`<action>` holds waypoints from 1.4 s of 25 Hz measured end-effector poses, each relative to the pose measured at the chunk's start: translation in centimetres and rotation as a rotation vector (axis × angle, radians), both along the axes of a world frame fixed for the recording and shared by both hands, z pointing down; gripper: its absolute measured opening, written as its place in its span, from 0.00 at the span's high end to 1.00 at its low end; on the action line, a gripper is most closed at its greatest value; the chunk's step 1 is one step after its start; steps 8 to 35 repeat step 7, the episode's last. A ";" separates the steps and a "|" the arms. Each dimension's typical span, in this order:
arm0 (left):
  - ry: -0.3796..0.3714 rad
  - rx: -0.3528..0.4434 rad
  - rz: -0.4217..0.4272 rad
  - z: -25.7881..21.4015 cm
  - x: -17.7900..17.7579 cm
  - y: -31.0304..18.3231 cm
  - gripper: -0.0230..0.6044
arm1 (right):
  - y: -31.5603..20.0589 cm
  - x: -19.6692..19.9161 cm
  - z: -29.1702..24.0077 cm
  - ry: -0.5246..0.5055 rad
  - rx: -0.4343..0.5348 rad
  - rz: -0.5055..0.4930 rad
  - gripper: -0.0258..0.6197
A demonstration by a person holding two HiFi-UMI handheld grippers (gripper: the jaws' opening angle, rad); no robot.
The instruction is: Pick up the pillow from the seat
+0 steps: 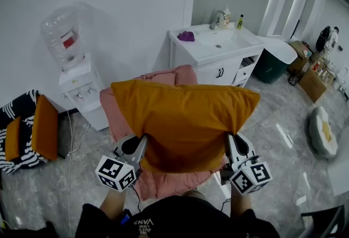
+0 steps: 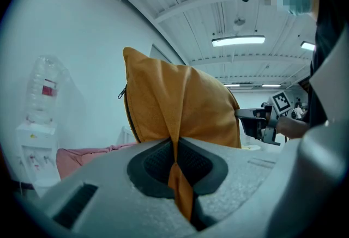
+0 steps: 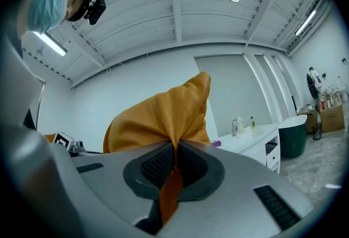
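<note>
At centre frame we judge the pillow (image 1: pixel 185 114) soft and light, its lower corners pinched fast in the left claw (image 1: pixel 144 143) and right claw (image 1: pixel 229 142).

Both forearms reach forward, level and side by side; the left gripper (image 1: pixel 143 143) and right gripper (image 1: pixel 229 143) each have fingers pinched tight on a lower pillow (image 1: pixel 185 117) corner

Two grippers: left gripper (image 1: pixel 143 144), right gripper (image 1: pixel 229 143). One orange pillow (image 1: pixel 182 120), one pink seat (image 1: pixel 173 75), one water dispenser (image 1: pixel 82 90), one sink cabinet (image 1: pixel 202 53); seemingly two orange cushions (image 1: pixel 44 128) far left.
</note>
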State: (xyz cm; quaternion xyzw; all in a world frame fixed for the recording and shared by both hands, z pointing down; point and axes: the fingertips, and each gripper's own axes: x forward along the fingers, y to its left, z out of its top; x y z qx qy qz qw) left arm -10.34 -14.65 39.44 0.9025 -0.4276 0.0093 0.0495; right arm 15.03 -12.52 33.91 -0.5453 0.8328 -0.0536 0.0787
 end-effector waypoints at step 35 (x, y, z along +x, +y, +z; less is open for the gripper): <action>-0.005 -0.012 0.005 0.8 -0.1 -1.0 0.93 | -1.0 -0.2 0.7 0.012 -0.006 -0.003 0.95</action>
